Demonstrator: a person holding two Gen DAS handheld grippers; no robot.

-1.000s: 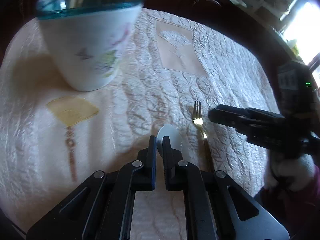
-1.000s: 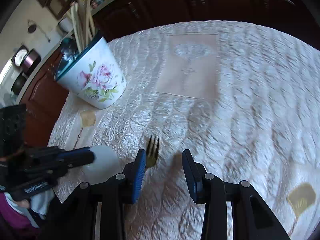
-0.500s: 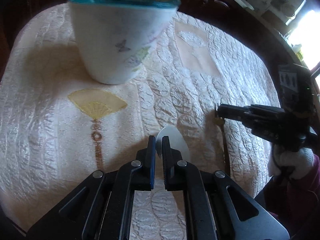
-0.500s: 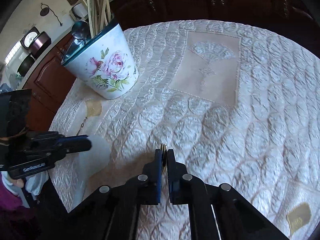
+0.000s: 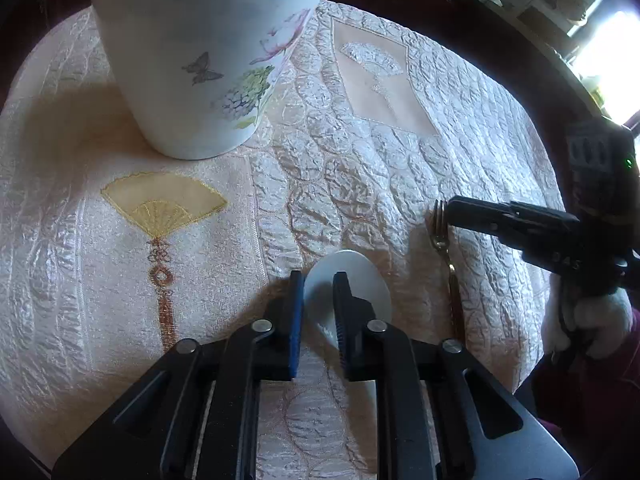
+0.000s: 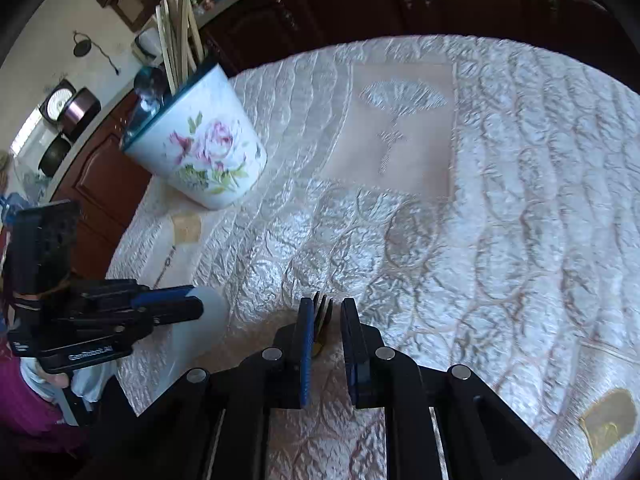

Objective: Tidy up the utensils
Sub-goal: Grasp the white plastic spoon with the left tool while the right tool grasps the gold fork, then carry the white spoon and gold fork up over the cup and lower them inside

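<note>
A white spoon [image 5: 372, 284] lies on the quilted cloth, its bowl under my left gripper [image 5: 318, 280]. The jaws of this gripper are opening, with a gap to the spoon on both sides. To the right lies a gold fork [image 5: 439, 228], with my right gripper [image 5: 450, 210] at its tines. In the right wrist view the fork [image 6: 323, 312] sits between the opening jaws of the right gripper [image 6: 327, 304], tines near the left pad and clear of the right one. The left gripper [image 6: 200, 300] and the spoon [image 6: 212, 308] show at the left.
A white floral pot [image 5: 208, 60] with a teal rim stands at the back left; in the right wrist view this pot [image 6: 204, 152] holds wooden sticks and a metal spoon. Dark wooden cabinets [image 6: 400, 4] ring the table. A gloved hand [image 5: 580, 320] holds the right gripper.
Half a second ago both grippers were shut, the left on the spoon, the right on the fork. Now both pairs of jaws have parted. The pot fills more of the left view.
</note>
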